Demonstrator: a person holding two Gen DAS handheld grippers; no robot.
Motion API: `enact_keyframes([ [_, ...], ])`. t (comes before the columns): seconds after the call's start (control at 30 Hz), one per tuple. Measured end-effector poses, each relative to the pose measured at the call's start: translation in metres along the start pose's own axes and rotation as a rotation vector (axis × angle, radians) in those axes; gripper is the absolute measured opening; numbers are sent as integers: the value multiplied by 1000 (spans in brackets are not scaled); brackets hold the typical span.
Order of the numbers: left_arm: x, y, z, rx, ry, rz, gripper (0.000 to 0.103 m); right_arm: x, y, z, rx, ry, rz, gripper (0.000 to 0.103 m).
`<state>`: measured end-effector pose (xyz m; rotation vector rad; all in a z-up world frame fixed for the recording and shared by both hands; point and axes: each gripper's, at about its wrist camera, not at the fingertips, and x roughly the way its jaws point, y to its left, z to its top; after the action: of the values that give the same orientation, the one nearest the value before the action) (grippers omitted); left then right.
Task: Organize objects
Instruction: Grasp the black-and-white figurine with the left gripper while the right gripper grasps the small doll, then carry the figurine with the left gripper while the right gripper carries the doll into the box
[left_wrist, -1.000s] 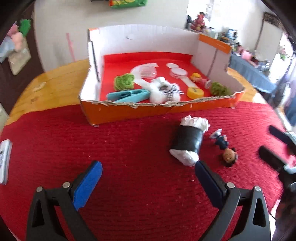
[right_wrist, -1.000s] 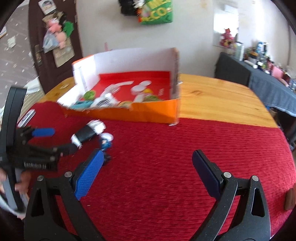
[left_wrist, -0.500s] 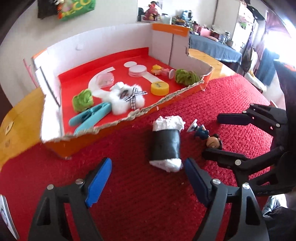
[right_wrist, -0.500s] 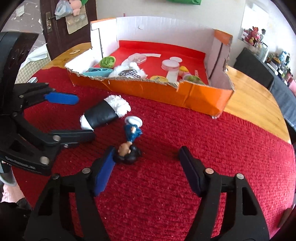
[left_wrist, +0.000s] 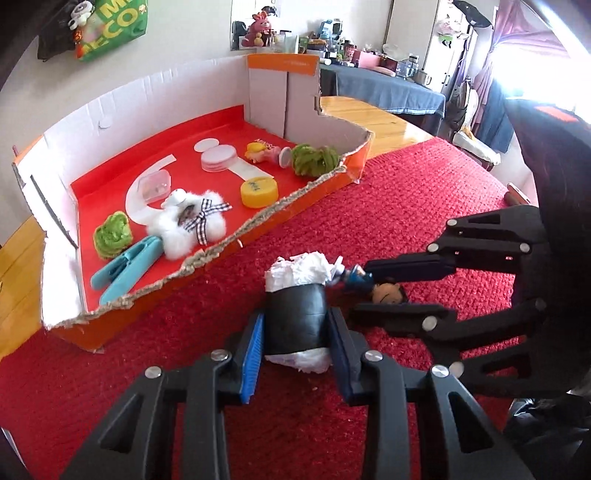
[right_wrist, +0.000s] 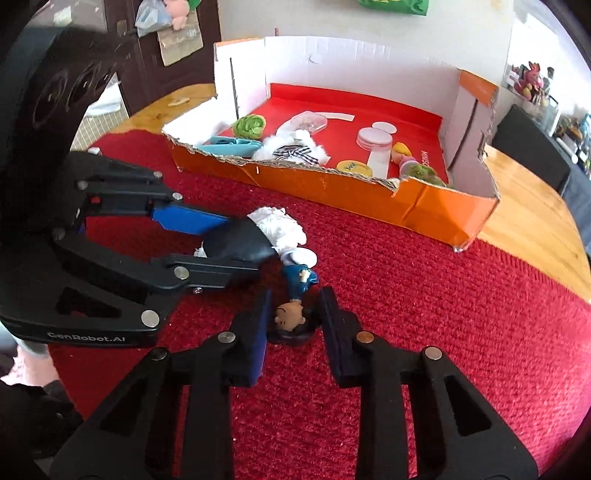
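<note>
A black roll with white stuffed ends (left_wrist: 295, 326) lies on the red cloth (left_wrist: 406, 206) in front of the orange cardboard box (left_wrist: 258, 226). My left gripper (left_wrist: 296, 314) is closing on it, blue pads against both black sides. Right beside the roll lies a small figurine (right_wrist: 291, 318) in blue clothes with a white cap. My right gripper (right_wrist: 296, 295) is closing around its head, the pads touching it. In the right wrist view the left gripper (right_wrist: 236, 245) reaches in from the left over the roll (right_wrist: 240, 242). The right gripper (left_wrist: 369, 291) shows at the right of the left wrist view.
The box (right_wrist: 424, 206) has a torn low front wall and a red floor. Inside lie two green pom-poms (left_wrist: 110, 236), a teal clip (left_wrist: 125, 269), a white fluffy toy (left_wrist: 188, 225), a yellow cap (left_wrist: 258, 192), white discs (left_wrist: 218, 157) and a small pink toy (left_wrist: 264, 151). Bare wooden table (right_wrist: 524, 192) lies beyond the cloth.
Both grippers have moved in and closed from wide open, the left around the black roll, the right around the figurine. The left wrist has rolled, tilting the view.
</note>
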<state>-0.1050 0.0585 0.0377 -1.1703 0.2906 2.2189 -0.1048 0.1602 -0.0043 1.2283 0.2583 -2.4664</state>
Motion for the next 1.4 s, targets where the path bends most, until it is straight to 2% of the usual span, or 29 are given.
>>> enact_keyframes([
  [0.23, -17, 9, -7, -71, -26, -36, 35, -22, -12, 0, 57, -59, 40, 25],
  [0.57, -21, 10, -19, -93, -17, -41, 35, -14, -7, -11, 12, -23, -1, 24],
  [0.67, -15, 12, -21, -103, -2, -28, 35, -8, -4, -13, -13, -19, -26, 24],
  [0.97, -10, 6, -18, -82, -27, 21, 35, 1, 2, -6, -71, -22, -53, 25],
  [1.03, -9, 5, -18, -82, -38, 32, 35, 1, 1, -6, -60, -30, -37, 20],
  [1.2, -16, 1, -18, -94, -65, 52, 35, -7, 1, -9, -23, -51, 6, 20],
  [1.4, -55, -5, -14, -86, -145, 50, 35, -38, -3, 1, 31, -152, 55, 19],
])
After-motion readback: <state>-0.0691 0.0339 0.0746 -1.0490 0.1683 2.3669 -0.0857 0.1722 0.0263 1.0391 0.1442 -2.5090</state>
